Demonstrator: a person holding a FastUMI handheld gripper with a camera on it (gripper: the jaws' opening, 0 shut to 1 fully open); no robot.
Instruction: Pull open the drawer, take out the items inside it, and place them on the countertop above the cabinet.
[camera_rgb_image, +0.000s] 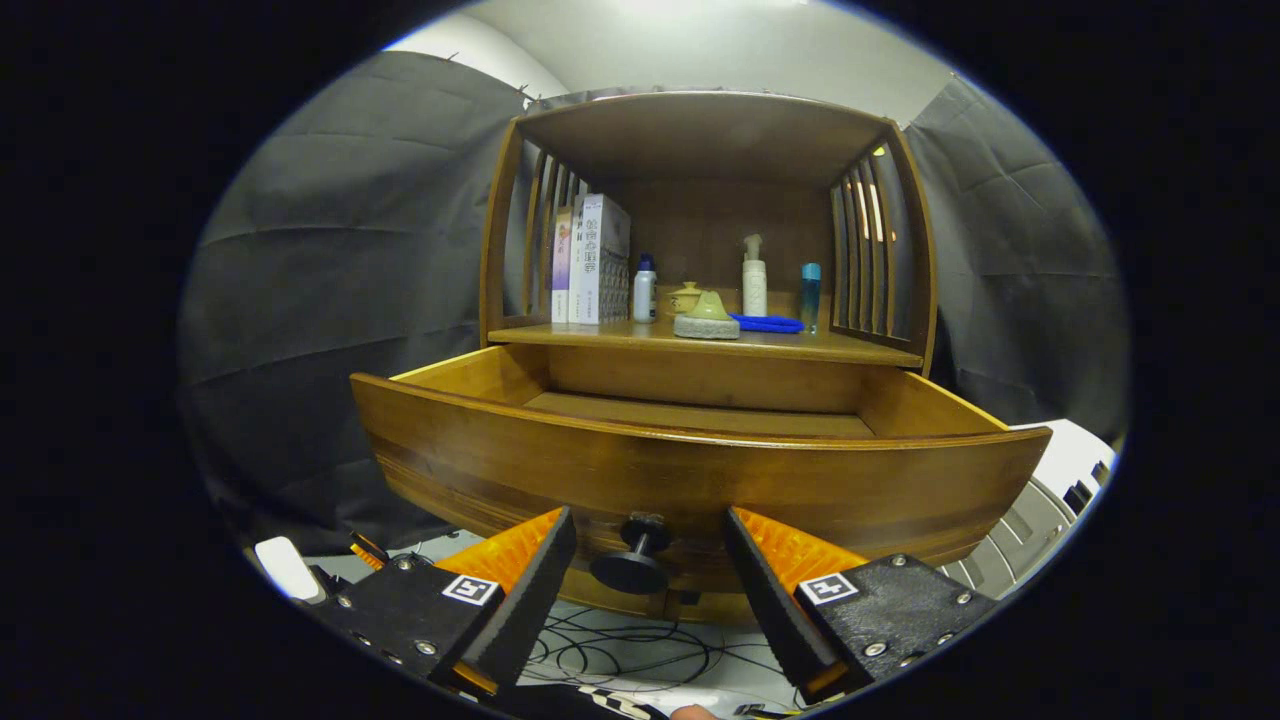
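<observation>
Gripper view: the tongs (648, 535) are spread wide, pinching nothing, their fingers (520, 590) flanking the dark round knob (634, 560) without touching it. The knob sits between them on the front panel of the wooden drawer (700, 475), which is pulled out from the cabinet (705, 130); what shows of its floor is bare wood. At 12 o'clock beyond the drawer is the counter (800, 347), carrying upright books (592, 260) at 11 o'clock, a small bottle (645, 290), a greenish lidded object on a grey pad (707, 318), a blue cloth (768, 323), a white pump bottle (754, 278), and a slim blue bottle (810, 292) toward 1 o'clock. Cables (640, 650) lie on the floor below the knob.
</observation>
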